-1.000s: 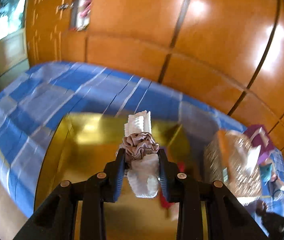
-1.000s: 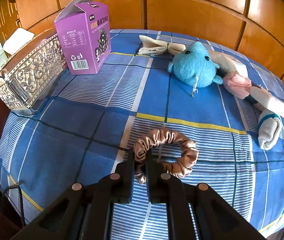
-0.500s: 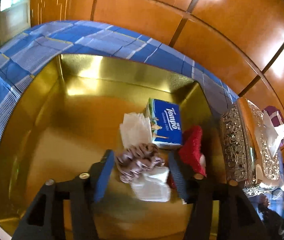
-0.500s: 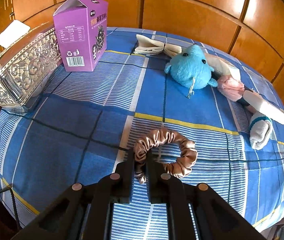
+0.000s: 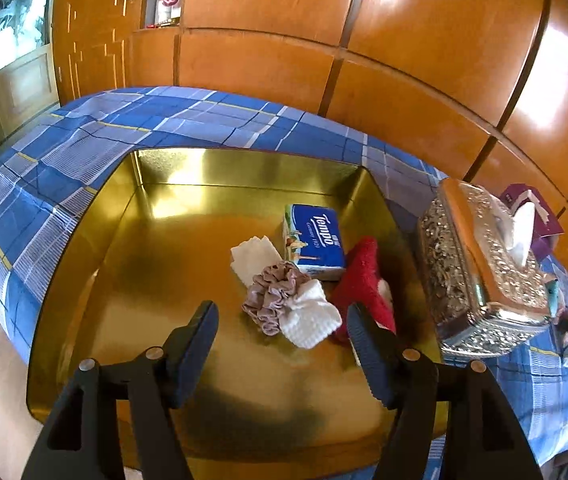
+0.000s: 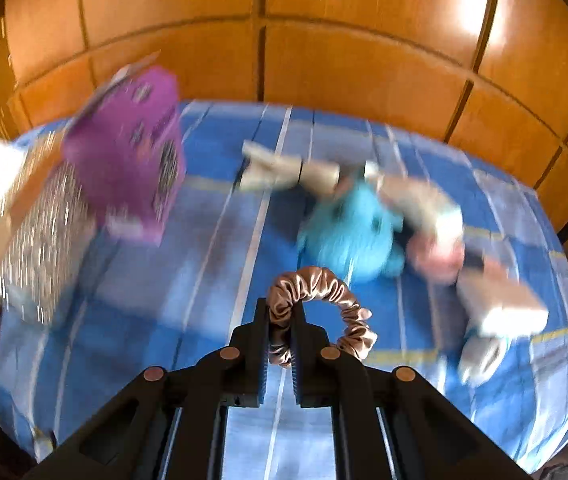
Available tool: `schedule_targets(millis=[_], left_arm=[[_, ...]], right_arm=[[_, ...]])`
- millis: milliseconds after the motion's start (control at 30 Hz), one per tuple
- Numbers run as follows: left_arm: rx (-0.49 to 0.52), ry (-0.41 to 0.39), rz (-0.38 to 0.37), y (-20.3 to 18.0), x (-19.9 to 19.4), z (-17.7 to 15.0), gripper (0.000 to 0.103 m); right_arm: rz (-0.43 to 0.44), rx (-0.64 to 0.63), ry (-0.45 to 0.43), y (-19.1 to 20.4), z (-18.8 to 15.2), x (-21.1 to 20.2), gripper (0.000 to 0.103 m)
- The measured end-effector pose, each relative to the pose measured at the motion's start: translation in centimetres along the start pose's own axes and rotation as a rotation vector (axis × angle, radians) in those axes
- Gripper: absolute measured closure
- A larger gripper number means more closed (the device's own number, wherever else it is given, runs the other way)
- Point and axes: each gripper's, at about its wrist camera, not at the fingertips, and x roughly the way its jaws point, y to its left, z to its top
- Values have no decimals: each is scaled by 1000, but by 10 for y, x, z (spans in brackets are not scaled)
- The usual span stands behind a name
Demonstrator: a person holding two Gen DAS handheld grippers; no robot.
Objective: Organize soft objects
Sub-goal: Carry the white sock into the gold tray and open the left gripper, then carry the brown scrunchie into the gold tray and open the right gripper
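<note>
**Over the gold tray, one bundle lies free while a scrunchie hangs pinched**

Between the spread fingers of the left gripper [image 5: 281, 328], whose jaws are opening, a white cloth bundle [image 5: 310, 318] wrapped in a mauve scrunchie [image 5: 273, 296] lies untouched on the gold tray [image 5: 131, 264] floor, near its right wall beside a tissue pack [image 5: 316, 242] and a red cloth [image 5: 364, 276]. This gripper tilts steeply downward. Only the right wrist view shows the right gripper [image 6: 281, 316] clamped on a tan scrunchie [image 6: 324, 288] above the blue checked tablecloth [image 6: 211, 256], with a blurred blue plush toy [image 6: 348, 236] beyond.
</note>
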Motion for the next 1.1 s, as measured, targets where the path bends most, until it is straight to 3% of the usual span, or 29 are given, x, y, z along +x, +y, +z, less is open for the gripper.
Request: schedule_targets(millis=[267,400,533,767,1100], left_arm=[[22,-27,4,0,-16,-5,36],[33,-36,15,1,-21,-6,36],[51,-48,28,-1,-24,-8,36],[58,-54,54,2,-26,-9,36],[18,-67,93,16,-27,-6,36]], right_arm=[[8,18,-124,7,105,-6,95],[32,-57,-223,40,146,-26,95],[127,-169,-285,86,168,-46,95],[388,-437,-274,172,132,-85,96],[690,-643,-113,250,31,-111,95]])
